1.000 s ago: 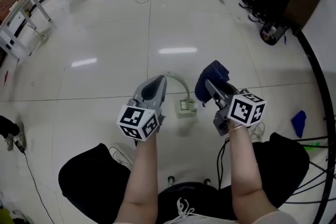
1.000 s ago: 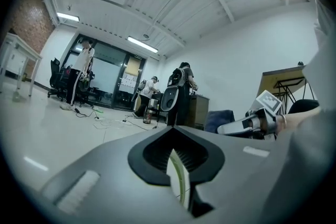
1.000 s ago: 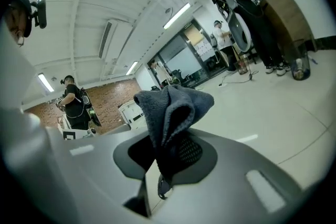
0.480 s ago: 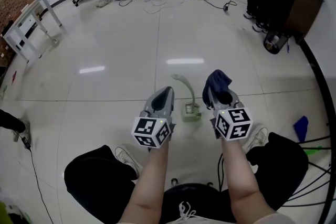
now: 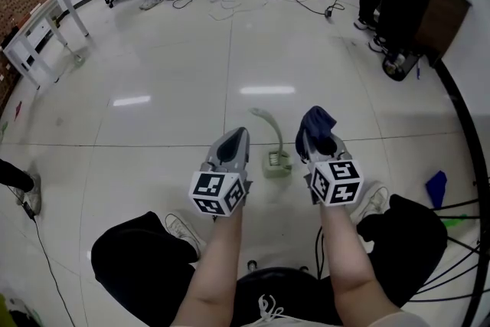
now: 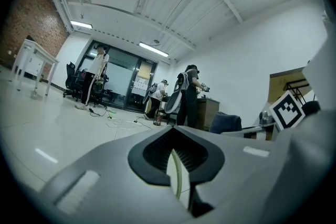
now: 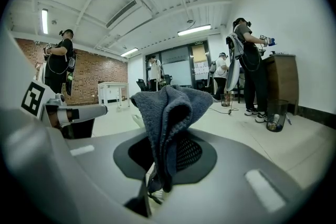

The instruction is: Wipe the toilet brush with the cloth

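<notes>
Over the pale floor [image 5: 153,50], in front of the seated person's knees, both grippers are held out side by side. The left gripper [image 5: 238,138] has its jaws drawn together. In the left gripper view a thin pale-green strip sits in the slit between them, and I take that for the handle of the brush [image 5: 277,162]. From above, the curved handle arches away from that gripper's tip and the bristled head hangs low between the two grippers.

The right gripper [image 5: 323,145] is clamped on the cloth [image 5: 315,121], a dark blue-grey bunch that stands up out of its jaws in folds. The cloth is near the brush, just to its right, but a gap of floor shows between them and they do not touch.

As I read it, the getting-ready is done: brush in one tool, cloth in the other, both brought close. The wiping itself is not under way here. The cloth has to be brought onto the brush and rubbed along it. Whether any part is already clean, I cannot tell.
</notes>
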A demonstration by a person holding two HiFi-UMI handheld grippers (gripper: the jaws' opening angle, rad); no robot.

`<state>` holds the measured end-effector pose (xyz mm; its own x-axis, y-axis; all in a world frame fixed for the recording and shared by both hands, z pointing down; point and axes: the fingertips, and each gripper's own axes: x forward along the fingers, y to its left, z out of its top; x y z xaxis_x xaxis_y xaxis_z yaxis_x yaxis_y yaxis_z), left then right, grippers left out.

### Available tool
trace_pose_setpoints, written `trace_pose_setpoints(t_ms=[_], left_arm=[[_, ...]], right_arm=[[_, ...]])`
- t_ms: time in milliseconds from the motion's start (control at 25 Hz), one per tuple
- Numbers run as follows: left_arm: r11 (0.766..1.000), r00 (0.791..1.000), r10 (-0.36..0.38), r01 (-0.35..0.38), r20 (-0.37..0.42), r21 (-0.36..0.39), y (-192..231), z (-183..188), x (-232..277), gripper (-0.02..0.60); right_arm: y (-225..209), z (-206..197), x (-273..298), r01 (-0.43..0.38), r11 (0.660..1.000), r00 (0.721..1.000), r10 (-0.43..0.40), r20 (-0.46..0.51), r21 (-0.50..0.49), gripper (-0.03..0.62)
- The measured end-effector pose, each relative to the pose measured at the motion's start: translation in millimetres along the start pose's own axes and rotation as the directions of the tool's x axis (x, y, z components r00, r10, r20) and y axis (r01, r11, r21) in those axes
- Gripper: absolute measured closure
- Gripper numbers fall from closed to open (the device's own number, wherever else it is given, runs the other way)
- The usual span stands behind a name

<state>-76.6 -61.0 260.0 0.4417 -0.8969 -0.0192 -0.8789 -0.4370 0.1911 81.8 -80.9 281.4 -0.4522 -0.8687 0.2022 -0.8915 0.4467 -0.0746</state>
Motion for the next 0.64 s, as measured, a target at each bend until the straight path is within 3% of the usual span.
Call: trace_pose_setpoints(t_ms=[640], left_arm=[[1.000,1.000,0.005,-0.005,-0.028,0.007,2.5,-7.2,3.3,0.575]], right_arm=[[-8.9,-10.1,4.6,0.022,1.000,0.999,-0.022,-0.027,0.017,0.534]])
